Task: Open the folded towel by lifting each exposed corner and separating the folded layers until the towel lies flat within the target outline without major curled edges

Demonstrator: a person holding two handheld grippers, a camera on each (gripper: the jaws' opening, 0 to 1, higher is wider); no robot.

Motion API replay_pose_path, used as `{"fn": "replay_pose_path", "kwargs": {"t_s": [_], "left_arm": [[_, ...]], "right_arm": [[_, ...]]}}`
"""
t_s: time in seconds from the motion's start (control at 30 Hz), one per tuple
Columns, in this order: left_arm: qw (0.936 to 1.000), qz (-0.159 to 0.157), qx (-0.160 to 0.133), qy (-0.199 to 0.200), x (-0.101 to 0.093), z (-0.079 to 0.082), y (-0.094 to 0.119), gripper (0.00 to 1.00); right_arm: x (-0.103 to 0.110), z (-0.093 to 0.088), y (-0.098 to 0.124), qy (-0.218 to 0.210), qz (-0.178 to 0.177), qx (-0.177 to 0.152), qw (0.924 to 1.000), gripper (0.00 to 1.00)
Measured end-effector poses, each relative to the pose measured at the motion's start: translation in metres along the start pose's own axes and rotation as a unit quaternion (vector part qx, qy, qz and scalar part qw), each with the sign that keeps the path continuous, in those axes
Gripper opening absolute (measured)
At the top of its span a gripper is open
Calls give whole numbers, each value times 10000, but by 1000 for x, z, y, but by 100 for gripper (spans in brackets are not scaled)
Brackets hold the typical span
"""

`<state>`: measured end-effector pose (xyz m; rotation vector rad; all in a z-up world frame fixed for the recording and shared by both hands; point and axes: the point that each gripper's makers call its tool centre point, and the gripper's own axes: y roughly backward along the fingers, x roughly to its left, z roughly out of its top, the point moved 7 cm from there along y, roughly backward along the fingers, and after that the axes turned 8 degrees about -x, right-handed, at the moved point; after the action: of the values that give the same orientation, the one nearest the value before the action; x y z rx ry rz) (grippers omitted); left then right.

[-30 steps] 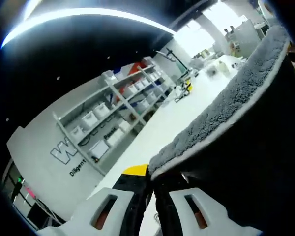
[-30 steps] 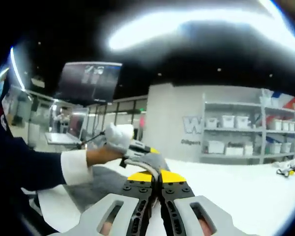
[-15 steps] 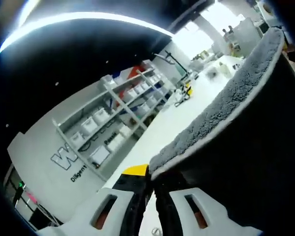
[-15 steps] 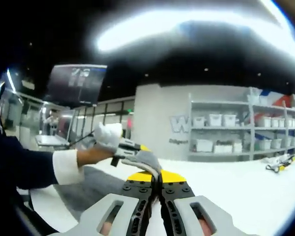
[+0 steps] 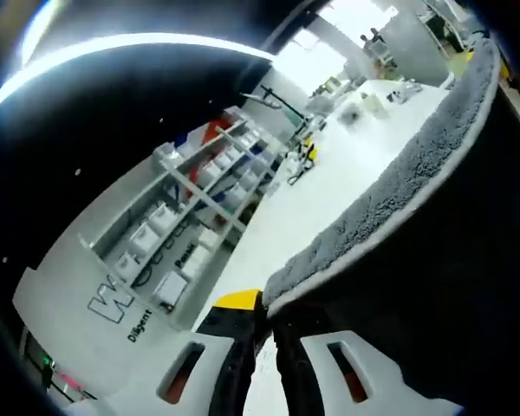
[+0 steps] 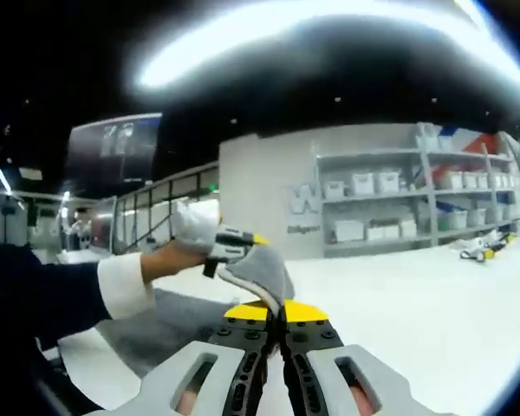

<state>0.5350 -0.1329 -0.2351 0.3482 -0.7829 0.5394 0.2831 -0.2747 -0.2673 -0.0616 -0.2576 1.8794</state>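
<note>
Grey towel (image 5: 390, 199) hangs pinched between both raised grippers, left gripper (image 6: 230, 251) apparently gloved-hand-held, right gripper (image 6: 279, 314) alongside.

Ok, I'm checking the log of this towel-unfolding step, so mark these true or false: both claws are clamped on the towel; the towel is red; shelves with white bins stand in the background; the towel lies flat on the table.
1. Both claws are clamped on the towel: true. The left claw and the right claw each pinch an edge of the towel.
2. The towel is red: false. It is grey.
3. Shelves with white bins stand in the background: true.
4. The towel lies flat on the table: false. It is held up between the claws.
</note>
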Motion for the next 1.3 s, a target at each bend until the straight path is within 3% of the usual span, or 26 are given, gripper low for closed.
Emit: {"fn": "replay_pose_path", "kwargs": {"t_s": [0.17,0.27,0.63,0.7,0.8,0.87,1.3], "left_arm": [[9997,-83,26,-216,-4,4,-15,8],[9985,-258,43,-472,-9,6,-22,8],[9972,-560,209,-445,-28,-10,-42,11],[9970,-606,235,-421,-30,-10,-55,11],[9968,-629,264,-415,-37,-14,-55,11],[9971,-681,242,-257,-41,-16,-62,11],[9941,-937,300,-458,-63,-19,-90,11]], "right_arm": [[-1,-6,7,0,-208,-28,9998,0],[1,-13,10,-32,-402,-361,9985,0],[-14,-33,12,142,-780,-89,9968,0],[-18,-37,13,90,-823,-20,9966,0],[-22,-43,14,-241,-857,96,9960,0],[-26,-44,15,-243,-934,102,9953,0],[-36,-62,17,-325,-1135,314,9925,0]]}}
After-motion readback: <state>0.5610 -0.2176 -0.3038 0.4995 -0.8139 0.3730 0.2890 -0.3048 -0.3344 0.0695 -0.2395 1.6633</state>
